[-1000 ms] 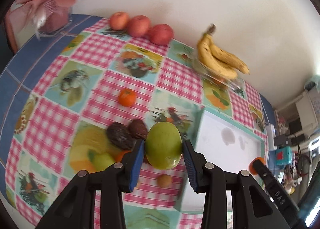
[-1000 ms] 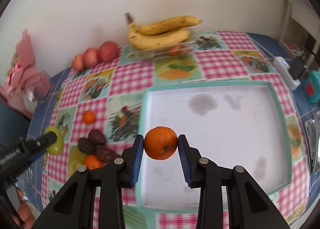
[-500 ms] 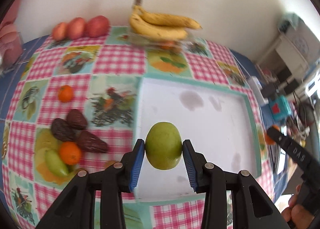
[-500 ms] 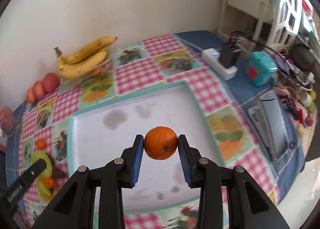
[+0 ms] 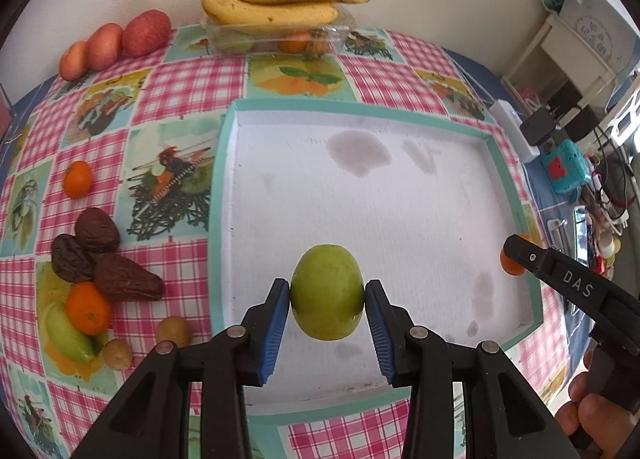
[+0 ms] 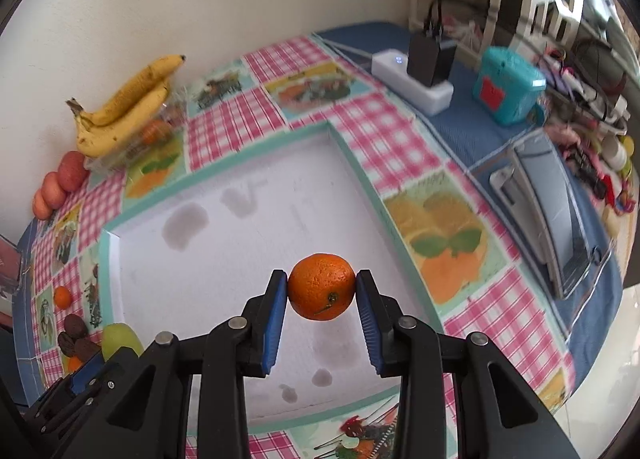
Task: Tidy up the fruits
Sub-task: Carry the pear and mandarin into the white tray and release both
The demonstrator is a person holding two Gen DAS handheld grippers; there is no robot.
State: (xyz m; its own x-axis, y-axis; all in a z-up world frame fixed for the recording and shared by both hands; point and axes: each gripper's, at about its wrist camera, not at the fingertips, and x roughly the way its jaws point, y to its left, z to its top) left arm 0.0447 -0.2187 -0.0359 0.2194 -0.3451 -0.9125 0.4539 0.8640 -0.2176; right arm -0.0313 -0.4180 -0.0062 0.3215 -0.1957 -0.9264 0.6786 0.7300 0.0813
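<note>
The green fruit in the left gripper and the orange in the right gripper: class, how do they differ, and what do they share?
The green fruit is smooth and egg-shaped; the orange is pebbled, rounder and shows a stem scar. The green fruit fills the left gripper more widely than the orange fills the right gripper. Both are clamped between blue pads above the white tray.

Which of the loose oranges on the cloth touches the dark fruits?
The lower orange, wedged against the dark fruits; the upper orange sits alone.

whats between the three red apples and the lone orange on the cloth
Nothing: in the left wrist view only bare checked tablecloth lies between the three red apples and the lone orange.
</note>
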